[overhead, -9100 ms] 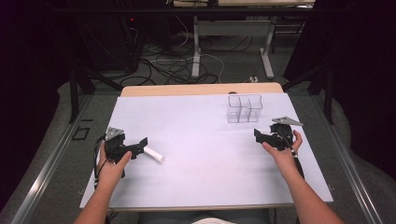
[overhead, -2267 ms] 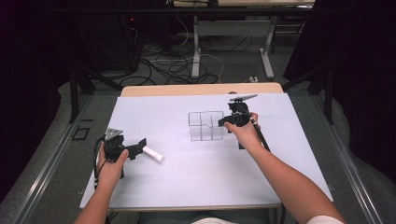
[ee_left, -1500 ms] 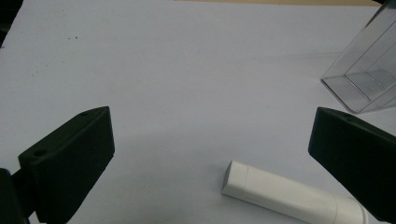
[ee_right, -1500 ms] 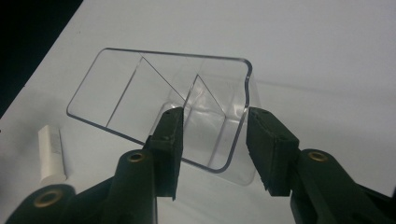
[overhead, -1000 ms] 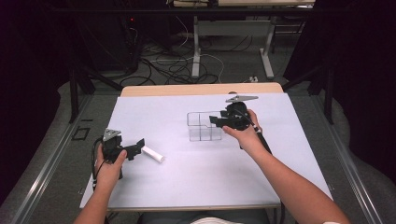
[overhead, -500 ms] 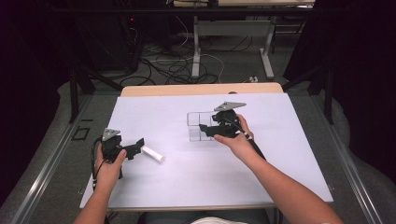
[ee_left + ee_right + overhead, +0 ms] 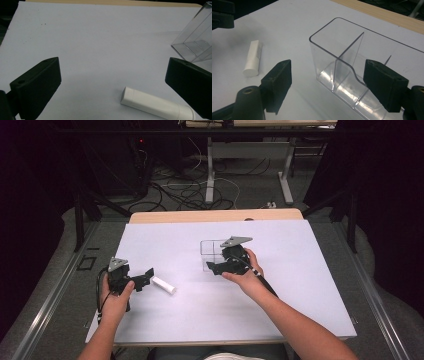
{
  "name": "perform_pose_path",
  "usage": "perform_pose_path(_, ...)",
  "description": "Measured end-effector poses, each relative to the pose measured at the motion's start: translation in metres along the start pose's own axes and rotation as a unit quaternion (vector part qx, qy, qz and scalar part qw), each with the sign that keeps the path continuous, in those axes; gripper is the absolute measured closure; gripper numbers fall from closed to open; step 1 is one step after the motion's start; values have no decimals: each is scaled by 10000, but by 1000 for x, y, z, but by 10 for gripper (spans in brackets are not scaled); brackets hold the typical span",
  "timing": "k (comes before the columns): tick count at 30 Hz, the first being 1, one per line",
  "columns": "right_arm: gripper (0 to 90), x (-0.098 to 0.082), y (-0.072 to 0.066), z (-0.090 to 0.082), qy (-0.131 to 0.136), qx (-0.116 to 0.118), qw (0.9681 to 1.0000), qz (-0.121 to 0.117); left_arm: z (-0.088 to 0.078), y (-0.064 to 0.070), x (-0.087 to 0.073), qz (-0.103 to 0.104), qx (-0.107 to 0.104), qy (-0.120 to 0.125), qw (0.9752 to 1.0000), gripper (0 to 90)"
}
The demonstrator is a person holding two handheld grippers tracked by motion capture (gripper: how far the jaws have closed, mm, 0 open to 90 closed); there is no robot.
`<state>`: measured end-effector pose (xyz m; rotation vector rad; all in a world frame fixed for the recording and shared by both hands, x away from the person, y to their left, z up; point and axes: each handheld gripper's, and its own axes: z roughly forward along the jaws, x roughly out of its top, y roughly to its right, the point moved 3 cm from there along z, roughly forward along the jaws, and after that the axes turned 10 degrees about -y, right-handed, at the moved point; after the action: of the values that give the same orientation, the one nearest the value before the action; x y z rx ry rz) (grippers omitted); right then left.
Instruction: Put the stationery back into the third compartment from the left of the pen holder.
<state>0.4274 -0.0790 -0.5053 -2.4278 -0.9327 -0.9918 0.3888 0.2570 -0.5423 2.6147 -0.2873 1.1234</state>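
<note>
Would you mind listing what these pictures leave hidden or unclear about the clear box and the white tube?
- Clear divided box, high view: its near right part is hidden behind the right gripper and hand.
- Same box, left gripper view: cut off by the right edge.
- White tube, left gripper view: far end cut off by the bottom edge beside the jaw.
- Tube, high view: too small to show a cap or label.

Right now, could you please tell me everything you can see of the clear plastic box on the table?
The clear box looks like hard transparent plastic, open at the top, with rounded corners and thin inner walls dividing it into compartments, all empty as far as they show. It stands upright on the white table, near the middle. The right gripper is beside it with jaws just opened around one end, and no pad visibly presses on it. A white tube lies apart from it.
</note>
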Motion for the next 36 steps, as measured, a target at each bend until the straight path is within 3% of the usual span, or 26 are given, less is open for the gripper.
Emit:
perform_pose_path(5,200,-1,-6,4,-40,27,10000,-82,-2,-6,0,-134,29,45,9999,2)
perform_pose_path(11,155,-4,-12,9,-294,-288,9989,-234,-3,-7,1,-135,46,78,9999,2)
perform_pose_path(15,155,-3,-21,7,-130,-403,9988,-225,-3,-7,1,-125,48,92,9999,2)
perform_pose_path(17,155,-2,-26,4,-63,-484,9979,-419,-3,-7,2,-112,51,66,9999,2)
perform_pose_path(20,155,1,-35,2,29,-413,9973,-614,-3,-7,1,-116,60,59,9999,2)
perform_pose_path(25,149,0,-49,11,-102,-202,9971,-723,-3,-7,1,-140,51,90,9998,2)
perform_pose_path(33,132,-6,-60,26,-454,1,9952,-866,-3,-7,1,-117,39,60,9999,2)
perform_pose_path(36,115,-9,-60,33,-625,48,9950,-782,-3,-6,1,-103,37,57,9999,2)
